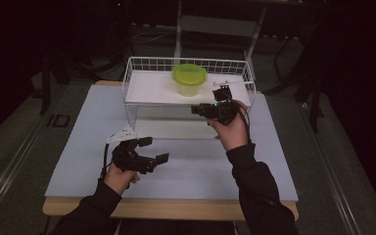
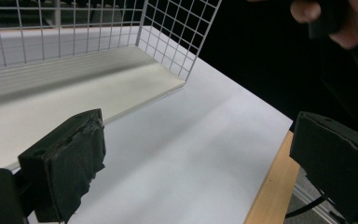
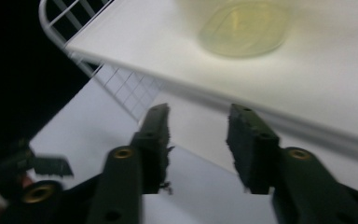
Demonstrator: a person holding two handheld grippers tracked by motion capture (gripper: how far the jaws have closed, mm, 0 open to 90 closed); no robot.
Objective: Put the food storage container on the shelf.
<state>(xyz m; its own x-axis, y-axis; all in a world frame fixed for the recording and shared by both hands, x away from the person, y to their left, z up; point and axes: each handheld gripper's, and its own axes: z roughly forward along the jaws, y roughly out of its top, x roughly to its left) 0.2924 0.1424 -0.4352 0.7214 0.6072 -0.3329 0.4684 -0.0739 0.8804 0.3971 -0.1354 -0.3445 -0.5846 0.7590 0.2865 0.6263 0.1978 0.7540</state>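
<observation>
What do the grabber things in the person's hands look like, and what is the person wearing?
Both are black. The left gripper has two chunky jaws with rough, worn black foam pads, a grey three-cornered plate on top and a black cable trailing down. The right gripper has brass-coloured rivets on its jaw arms and a black cable. The person wears black long sleeves.
</observation>
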